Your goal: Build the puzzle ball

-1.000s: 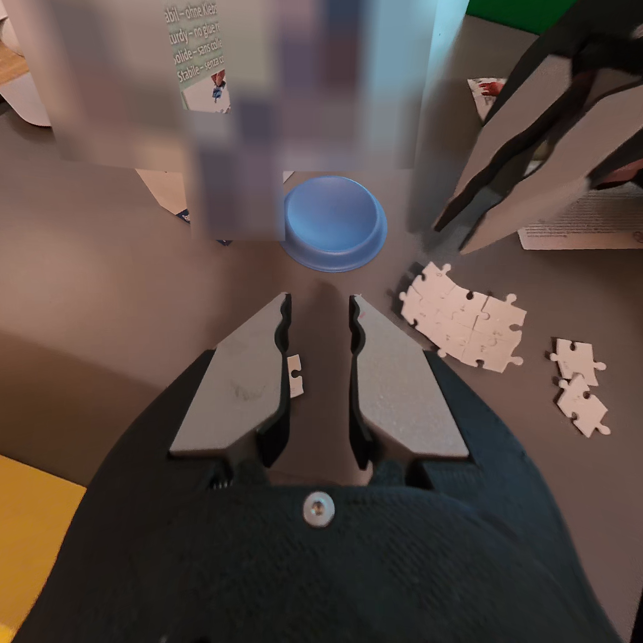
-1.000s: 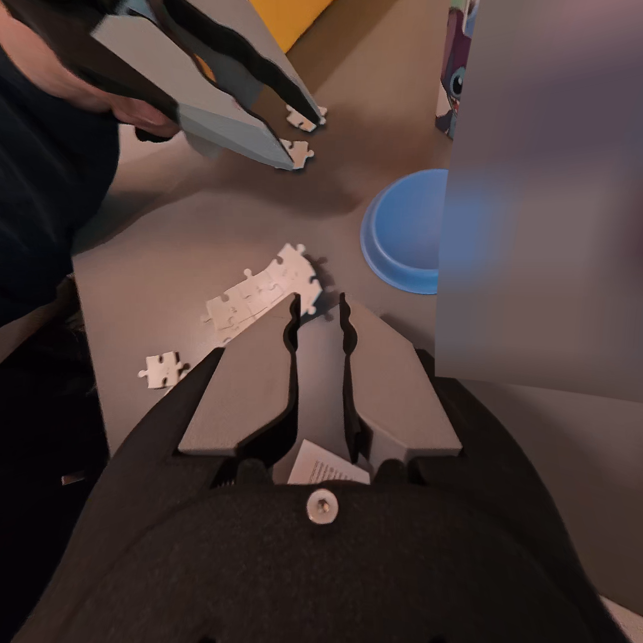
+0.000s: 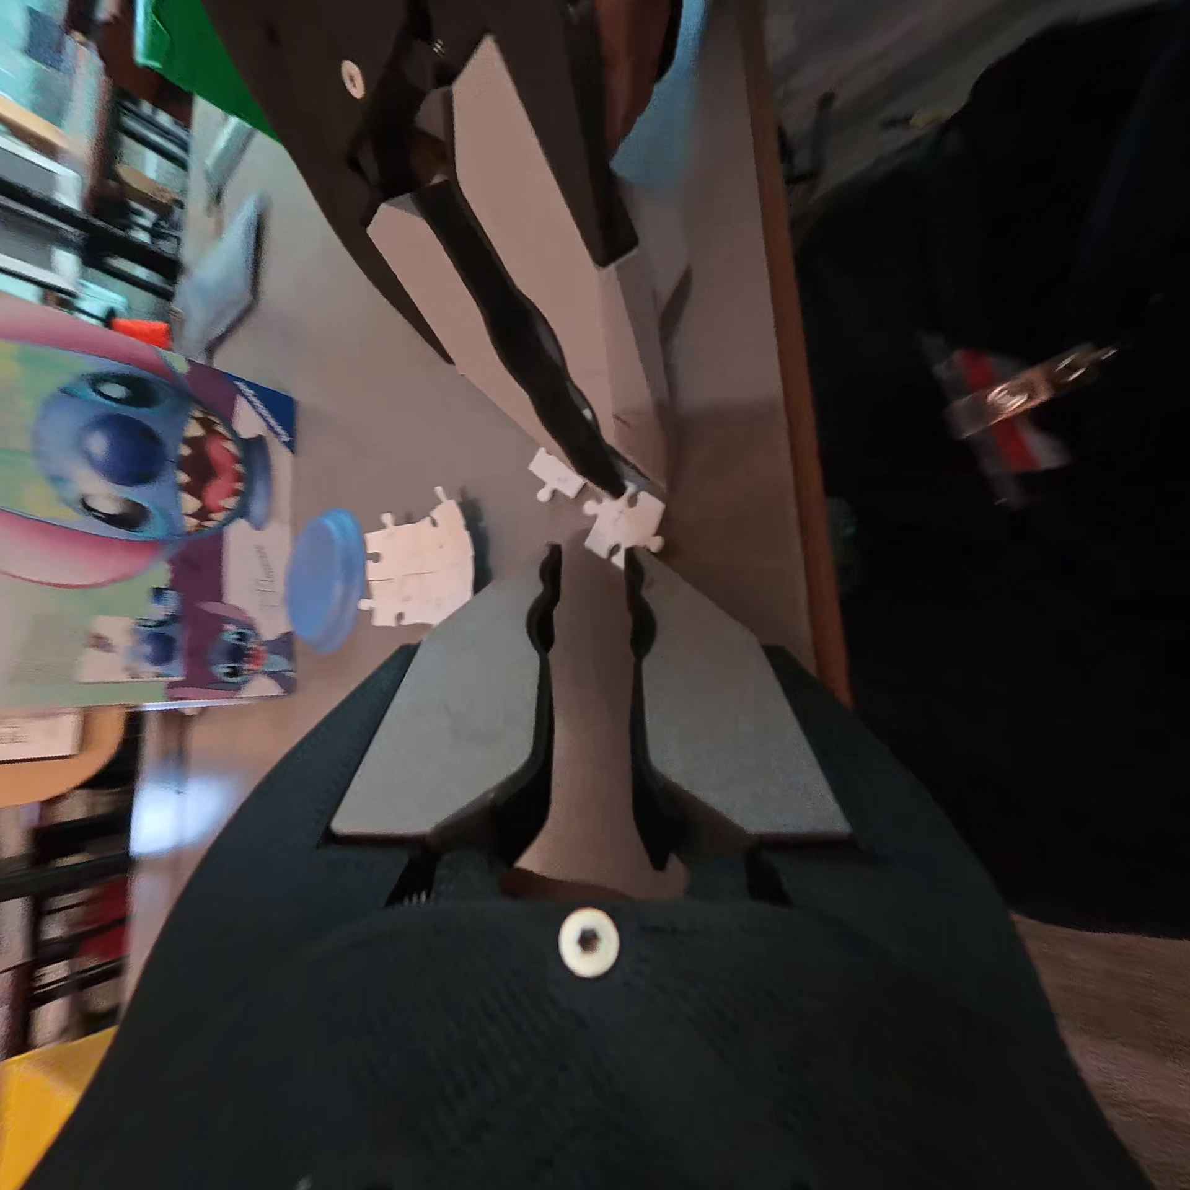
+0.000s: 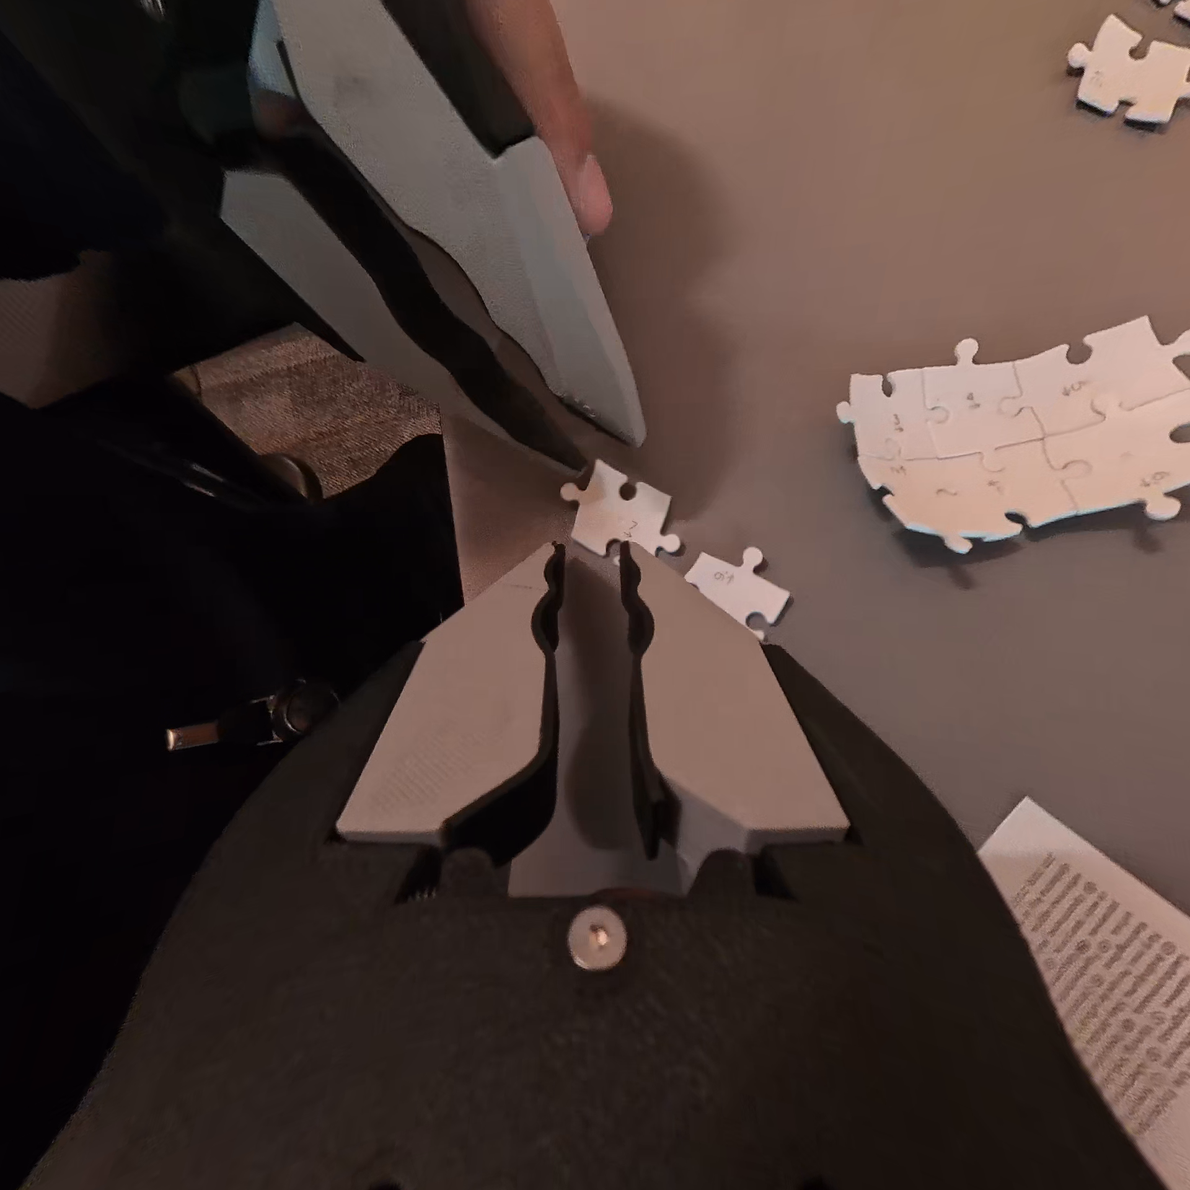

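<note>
A loose white puzzle piece lies face down near the table's edge; it also shows in the left wrist view. My right gripper is open with a narrow gap, its tips at the piece's near side. My left gripper is open too, and comes in from the opposite side, with one tip touching the piece's corner. A second loose piece lies right beside my right finger. A joined curved patch of several pieces lies further right. The blue round stand sits beyond the patch.
The puzzle box with a cartoon picture stands behind the blue stand. A printed paper sheet lies at the lower right. Another loose piece lies at the far right. The table's wooden edge runs close by, with a person's dark clothing past it.
Both grippers have moved from near the blue stand to the loose piece by the table's edge. The left wrist view has rolled sideways. Both gaps look about the same.
</note>
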